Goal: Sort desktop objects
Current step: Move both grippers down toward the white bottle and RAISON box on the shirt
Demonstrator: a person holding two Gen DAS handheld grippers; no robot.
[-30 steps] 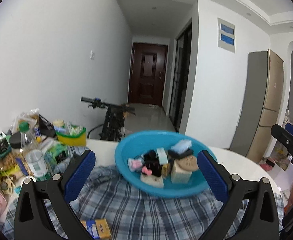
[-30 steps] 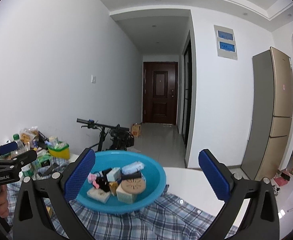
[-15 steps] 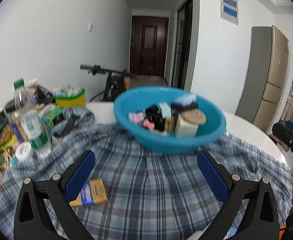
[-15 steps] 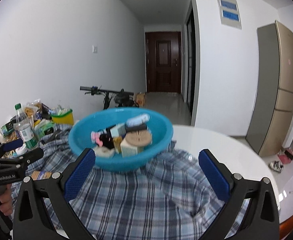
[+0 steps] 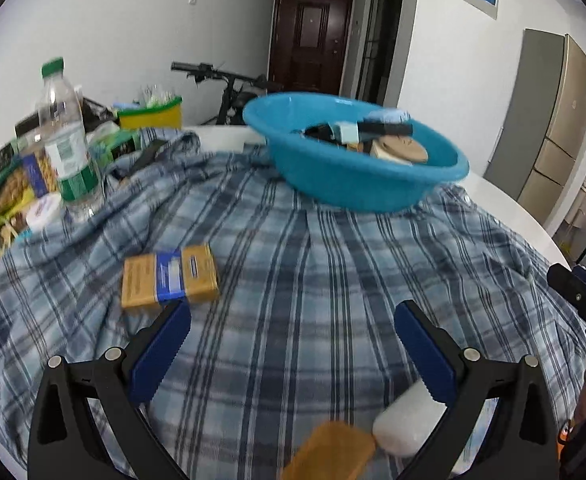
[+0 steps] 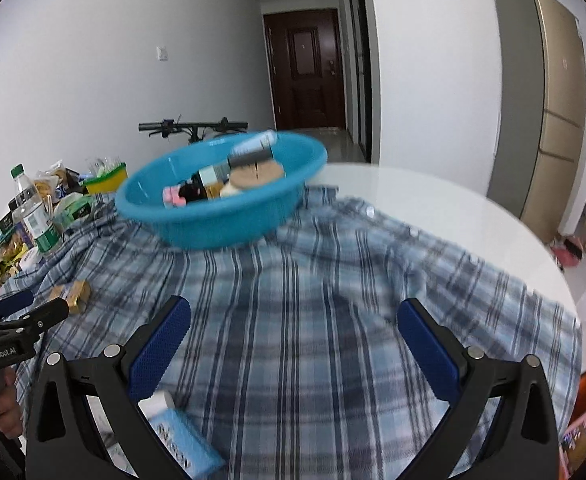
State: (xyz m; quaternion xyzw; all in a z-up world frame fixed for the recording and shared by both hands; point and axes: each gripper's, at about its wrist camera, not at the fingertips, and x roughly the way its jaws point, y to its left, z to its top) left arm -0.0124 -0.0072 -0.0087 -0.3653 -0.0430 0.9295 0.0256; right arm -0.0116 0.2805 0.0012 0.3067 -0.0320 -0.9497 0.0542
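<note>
Both grippers have dipped toward the plaid cloth [image 5: 293,248]; left gripper [image 5: 293,350] and right gripper [image 6: 293,344] gape wide, empty, short of the basin [image 5: 357,176].

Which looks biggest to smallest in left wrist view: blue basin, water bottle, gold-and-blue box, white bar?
1. blue basin
2. water bottle
3. gold-and-blue box
4. white bar, close to the box in apparent size, partly hidden by the left gripper and nearer the camera, so this order is unsure.

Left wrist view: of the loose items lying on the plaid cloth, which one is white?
The rounded white bar at the near edge, just behind the left gripper's right finger. The orange block beside it and the gold-and-blue box farther left are coloured.
</note>
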